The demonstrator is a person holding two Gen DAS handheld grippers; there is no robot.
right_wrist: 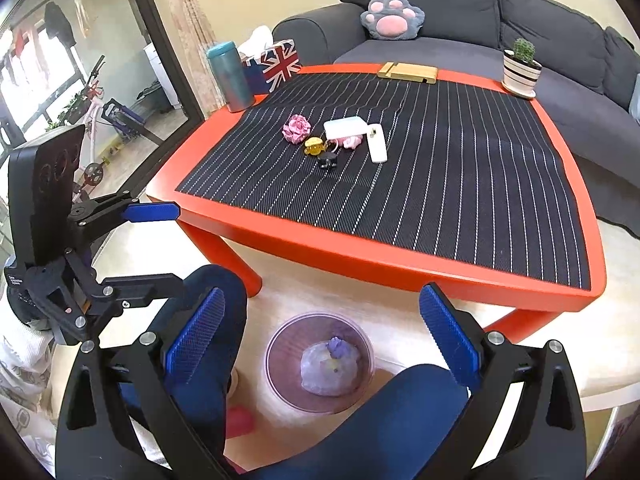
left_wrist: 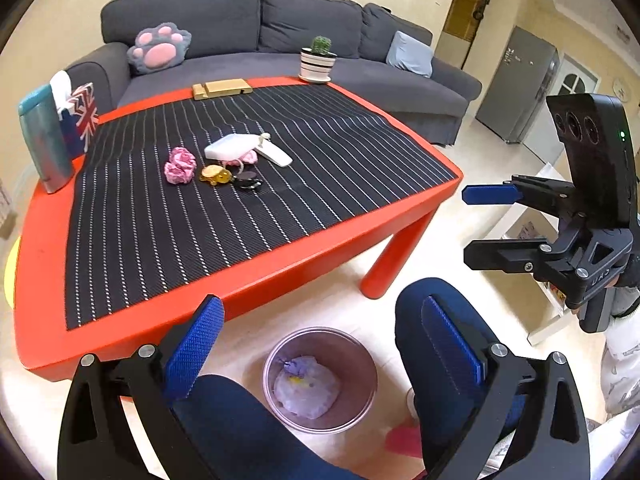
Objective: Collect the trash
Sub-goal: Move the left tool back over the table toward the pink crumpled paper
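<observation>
A crumpled pink paper ball (left_wrist: 179, 165) (right_wrist: 296, 128) lies on the striped mat of the red table (left_wrist: 240, 284) (right_wrist: 360, 252), beside a white box (left_wrist: 231, 146) (right_wrist: 345, 127), a white remote (left_wrist: 275, 154) (right_wrist: 377, 143), a yellow turtle toy (left_wrist: 216, 174) (right_wrist: 313, 146) and a black clip (left_wrist: 247, 180) (right_wrist: 327, 160). A round bin (left_wrist: 320, 380) (right_wrist: 320, 362) on the floor between the person's knees holds crumpled pale paper. My left gripper (left_wrist: 320, 356) (right_wrist: 162, 244) is open and empty above the bin. My right gripper (right_wrist: 322, 348) (left_wrist: 478, 226) is open and empty too.
A teal bottle (left_wrist: 44, 140) (right_wrist: 231, 78), a flag tissue box (left_wrist: 82, 118) (right_wrist: 276, 64), a wooden stand (left_wrist: 222, 89) (right_wrist: 408, 72) and a potted cactus (left_wrist: 319, 58) (right_wrist: 521, 68) stand along the table's far edges. A grey sofa (left_wrist: 260, 32) is behind.
</observation>
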